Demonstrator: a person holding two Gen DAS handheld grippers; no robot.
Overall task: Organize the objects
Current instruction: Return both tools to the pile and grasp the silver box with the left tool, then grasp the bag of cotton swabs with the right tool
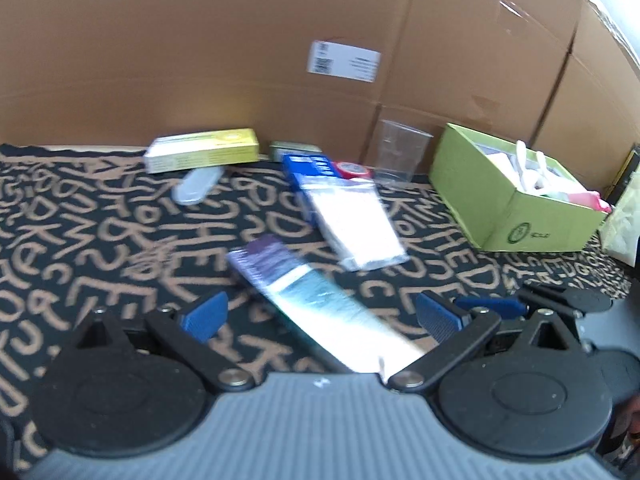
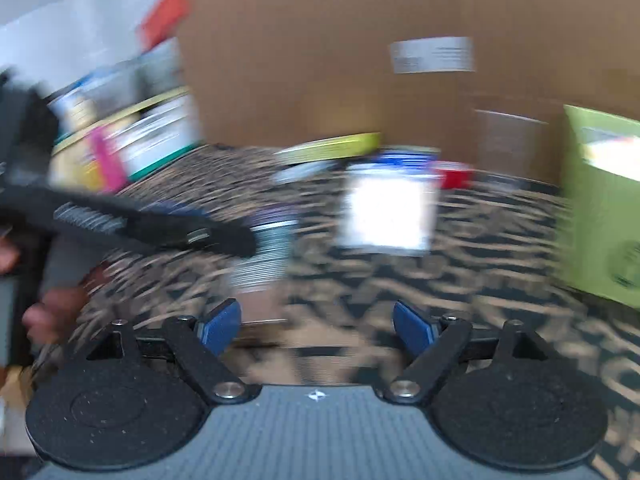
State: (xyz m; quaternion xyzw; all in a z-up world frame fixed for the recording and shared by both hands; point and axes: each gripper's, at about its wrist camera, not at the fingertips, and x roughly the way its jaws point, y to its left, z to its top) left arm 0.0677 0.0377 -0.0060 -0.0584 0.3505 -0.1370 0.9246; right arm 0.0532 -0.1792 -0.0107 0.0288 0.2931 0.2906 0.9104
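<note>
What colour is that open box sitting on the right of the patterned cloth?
The open box is light green, seen most sharply in the left wrist view.

We see matt brown cardboard (image 1: 200,40) behind a patterned cloth (image 1: 80,220) that looks woven. The green box (image 1: 500,200) is matt card, the cup (image 1: 400,152) clear plastic. The nearest packet (image 1: 320,304) shines like glossy film, perhaps plastic; blur hides more. Our fingers (image 1: 204,316) carry ribbed blue pads.
</note>
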